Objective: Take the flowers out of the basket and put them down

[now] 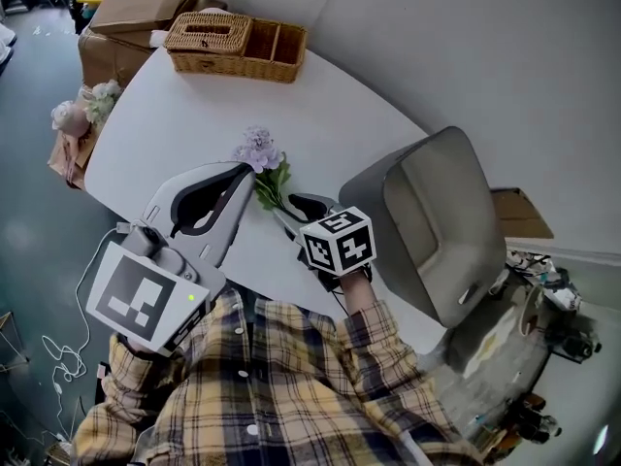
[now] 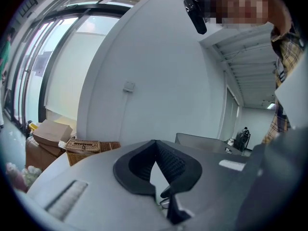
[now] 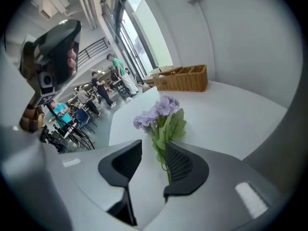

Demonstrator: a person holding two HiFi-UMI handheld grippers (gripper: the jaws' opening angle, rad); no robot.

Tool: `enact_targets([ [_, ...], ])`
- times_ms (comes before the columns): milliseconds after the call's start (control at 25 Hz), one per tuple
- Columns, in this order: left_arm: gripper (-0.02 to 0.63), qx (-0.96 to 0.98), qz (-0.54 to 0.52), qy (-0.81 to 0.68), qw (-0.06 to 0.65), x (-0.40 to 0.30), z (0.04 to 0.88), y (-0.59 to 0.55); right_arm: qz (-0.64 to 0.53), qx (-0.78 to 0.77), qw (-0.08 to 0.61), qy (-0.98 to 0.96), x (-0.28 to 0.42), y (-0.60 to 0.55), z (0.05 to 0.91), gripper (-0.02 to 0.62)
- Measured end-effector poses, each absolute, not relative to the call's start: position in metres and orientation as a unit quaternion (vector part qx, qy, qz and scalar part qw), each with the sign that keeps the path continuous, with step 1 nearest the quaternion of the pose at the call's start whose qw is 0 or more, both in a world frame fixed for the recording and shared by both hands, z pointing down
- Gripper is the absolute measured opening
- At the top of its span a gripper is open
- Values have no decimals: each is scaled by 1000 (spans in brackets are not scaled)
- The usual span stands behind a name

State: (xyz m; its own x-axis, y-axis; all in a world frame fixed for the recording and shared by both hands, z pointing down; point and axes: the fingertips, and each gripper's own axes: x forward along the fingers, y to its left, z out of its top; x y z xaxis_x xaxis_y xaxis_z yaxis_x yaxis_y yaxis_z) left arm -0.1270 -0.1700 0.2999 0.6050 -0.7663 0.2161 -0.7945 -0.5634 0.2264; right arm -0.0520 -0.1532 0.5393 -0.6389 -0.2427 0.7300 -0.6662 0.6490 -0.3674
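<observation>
**A:** What's on the left side?

**B:** The left tool (image 1: 239, 174) has its jaws clenched together on nothing. Its tips are just beside the purple flower (image 1: 258, 149). The curved edge of the desk (image 1: 165, 124) runs close on its left, with floor beyond.

**A:** And the flower?

**B:** It lies on the desk, out of the basket (image 1: 238, 47), with the blooms toward the basket and the stem toward the person. The basket sits well apart at the far edge, and there's bare desk between them.

**A:** The right tool?

**B:** The right tool (image 3: 154, 147) is released. Its jaws are apart and the stem runs between them, close along one pad but not pinched. Just to its right a grey chair (image 1: 437, 216) crowds the desk's edge, so that side is tight.
</observation>
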Motion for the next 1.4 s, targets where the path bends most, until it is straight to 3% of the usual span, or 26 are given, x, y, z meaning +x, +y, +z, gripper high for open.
enact_targets([
  [600,12,932,27,-345,105,-1,259,-136,227,362,123,-896,29,-114,338,130],
  [760,12,946,25,-308,96,39,247,-128,197,410,75,-887,69,-106,295,89],
  [1080,12,962,27,-255,95,87,244,-113,166,488,43,-856,130,-90,265,14],
  [1400,12,968,34,-233,92,107,245,-105,161,509,30,-845,155,-85,261,6],
])
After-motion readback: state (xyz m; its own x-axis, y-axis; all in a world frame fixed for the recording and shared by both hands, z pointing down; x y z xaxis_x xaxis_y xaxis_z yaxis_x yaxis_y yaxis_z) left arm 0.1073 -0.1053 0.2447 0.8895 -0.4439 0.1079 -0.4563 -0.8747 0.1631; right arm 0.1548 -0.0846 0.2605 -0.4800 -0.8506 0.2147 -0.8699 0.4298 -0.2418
